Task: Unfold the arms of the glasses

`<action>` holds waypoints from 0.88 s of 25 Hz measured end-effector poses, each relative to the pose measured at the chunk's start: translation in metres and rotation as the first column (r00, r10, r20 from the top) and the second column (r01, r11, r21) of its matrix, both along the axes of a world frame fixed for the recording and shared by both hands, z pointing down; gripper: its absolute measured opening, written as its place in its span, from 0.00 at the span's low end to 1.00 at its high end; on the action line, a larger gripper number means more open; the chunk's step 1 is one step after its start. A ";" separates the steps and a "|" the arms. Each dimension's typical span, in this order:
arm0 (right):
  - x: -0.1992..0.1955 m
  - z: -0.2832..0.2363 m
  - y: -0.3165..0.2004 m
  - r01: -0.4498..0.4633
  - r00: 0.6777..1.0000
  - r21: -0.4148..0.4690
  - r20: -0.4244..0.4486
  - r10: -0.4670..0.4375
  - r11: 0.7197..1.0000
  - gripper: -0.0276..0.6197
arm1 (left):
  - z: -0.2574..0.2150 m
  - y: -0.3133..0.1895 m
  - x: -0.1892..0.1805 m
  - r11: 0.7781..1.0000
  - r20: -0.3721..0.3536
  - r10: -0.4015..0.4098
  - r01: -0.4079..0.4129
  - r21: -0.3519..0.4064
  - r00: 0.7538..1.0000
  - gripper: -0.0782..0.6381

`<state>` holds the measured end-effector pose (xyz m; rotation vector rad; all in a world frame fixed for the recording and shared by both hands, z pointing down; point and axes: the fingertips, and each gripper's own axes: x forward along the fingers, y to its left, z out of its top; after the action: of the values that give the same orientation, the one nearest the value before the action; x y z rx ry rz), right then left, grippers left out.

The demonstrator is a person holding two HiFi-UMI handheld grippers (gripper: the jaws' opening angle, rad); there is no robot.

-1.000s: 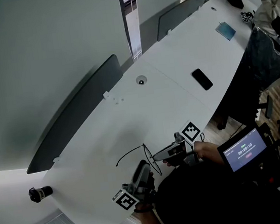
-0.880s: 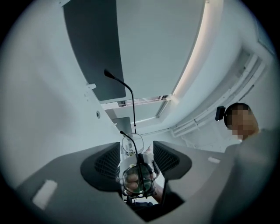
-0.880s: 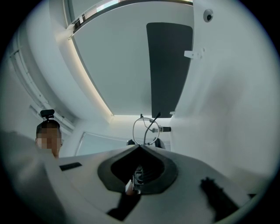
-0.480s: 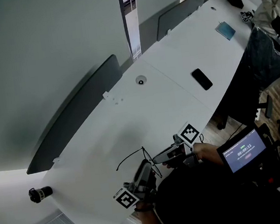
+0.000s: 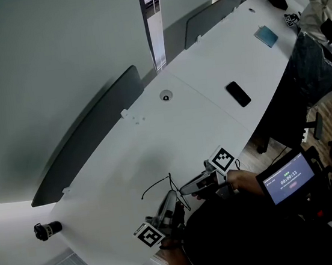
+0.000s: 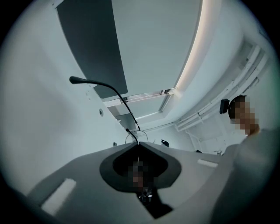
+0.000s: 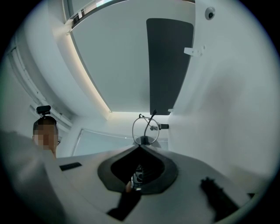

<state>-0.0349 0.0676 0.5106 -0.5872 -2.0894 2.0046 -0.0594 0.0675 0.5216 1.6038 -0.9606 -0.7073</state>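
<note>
Over the near edge of the white table (image 5: 209, 93), the left gripper (image 6: 138, 143) has just closed its jaws on one thin arm of the glasses (image 7: 145, 129). The right gripper (image 7: 141, 144) is clamped on a lens rim.

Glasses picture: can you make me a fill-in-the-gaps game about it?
The right gripper is shut on the ___. The table top is coloured ___. A flat black ___ lies in the middle of the table. Missing words: glasses; white; phone.
</note>
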 end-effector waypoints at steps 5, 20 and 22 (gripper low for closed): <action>0.003 0.005 0.000 -0.003 1.000 0.007 -0.018 0.003 1.000 0.06 | 0.000 0.000 0.001 1.000 -0.014 -0.001 0.001 -0.001 1.000 0.13; 0.004 0.004 -0.004 -0.022 1.000 0.020 -0.012 0.022 1.000 0.06 | 0.000 -0.002 -0.002 0.999 -0.063 -0.031 0.030 -0.010 0.998 0.13; 0.004 0.004 -0.005 -0.025 1.000 0.021 -0.012 0.025 0.999 0.06 | -0.001 -0.003 -0.002 0.999 -0.066 -0.032 0.032 -0.005 0.997 0.13</action>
<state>-0.0308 0.0629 0.5147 -0.5468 -2.1183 1.9917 -0.0615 0.0648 0.5205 1.5550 -0.9409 -0.7756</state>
